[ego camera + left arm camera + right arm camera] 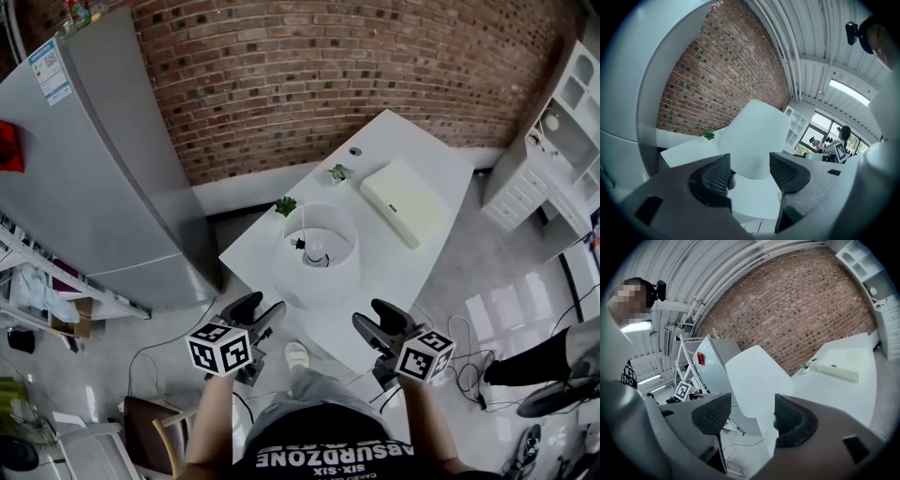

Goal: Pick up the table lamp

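Zero of the pick-up is done: the table lamp (319, 255) stands upright on the white tabletop (398, 131), untouched. The left gripper (260, 310) sits just short of the lamp on its near-left side. The right gripper (373, 319) sits just short on its near-right side. Neither one is touching the lamp. Both sets of fingers are spread wide with nothing between the pads. Each gripper view shows the white shade ahead through the gap, not inside it. Behind the lamp there's a small green plant (285, 205), and behind and to its right a flat white box (405, 202). Still left, my read: close in on both sides of the shade, squeeze, lift. The shade is wide and light-looking, so it may flex or slip under the grip.
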Demonstrator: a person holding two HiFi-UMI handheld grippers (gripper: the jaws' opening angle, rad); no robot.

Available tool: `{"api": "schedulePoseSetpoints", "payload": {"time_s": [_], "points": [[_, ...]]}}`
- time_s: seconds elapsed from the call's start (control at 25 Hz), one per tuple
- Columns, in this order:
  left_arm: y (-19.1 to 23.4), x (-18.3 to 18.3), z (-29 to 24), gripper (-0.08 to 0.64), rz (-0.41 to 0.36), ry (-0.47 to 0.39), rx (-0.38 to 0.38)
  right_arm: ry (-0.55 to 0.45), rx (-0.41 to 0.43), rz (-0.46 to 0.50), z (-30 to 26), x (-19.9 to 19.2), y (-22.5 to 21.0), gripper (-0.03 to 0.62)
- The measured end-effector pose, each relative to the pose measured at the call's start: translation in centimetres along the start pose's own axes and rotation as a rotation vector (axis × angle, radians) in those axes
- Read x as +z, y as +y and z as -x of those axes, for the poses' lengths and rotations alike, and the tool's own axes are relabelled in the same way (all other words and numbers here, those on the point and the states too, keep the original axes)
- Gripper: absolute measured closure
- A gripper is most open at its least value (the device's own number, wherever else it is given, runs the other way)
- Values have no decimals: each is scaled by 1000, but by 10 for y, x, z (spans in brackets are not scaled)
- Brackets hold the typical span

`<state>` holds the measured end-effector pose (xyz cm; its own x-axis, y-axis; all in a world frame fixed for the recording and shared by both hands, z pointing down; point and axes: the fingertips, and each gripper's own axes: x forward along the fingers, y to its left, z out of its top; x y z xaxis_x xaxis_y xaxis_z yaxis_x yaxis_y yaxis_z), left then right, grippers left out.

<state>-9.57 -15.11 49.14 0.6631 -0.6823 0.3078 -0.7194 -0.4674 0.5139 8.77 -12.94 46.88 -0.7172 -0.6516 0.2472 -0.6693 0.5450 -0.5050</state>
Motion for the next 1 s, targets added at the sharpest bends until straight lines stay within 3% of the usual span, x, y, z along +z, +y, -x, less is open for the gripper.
{"api": "schedulePoseSetpoints", "payload": {"time_s": [0.2, 0.6, 1.0], "points": [[17, 2, -11, 316, 48, 10, 10, 41, 29, -60, -11, -1, -19, 314], [40, -8, -33, 316, 126, 87, -40, 126, 53, -199, -36, -12, -55, 284], [43, -20, -47, 316, 216, 133, -181, 139, 94, -298, -52, -18, -71, 284]]}}
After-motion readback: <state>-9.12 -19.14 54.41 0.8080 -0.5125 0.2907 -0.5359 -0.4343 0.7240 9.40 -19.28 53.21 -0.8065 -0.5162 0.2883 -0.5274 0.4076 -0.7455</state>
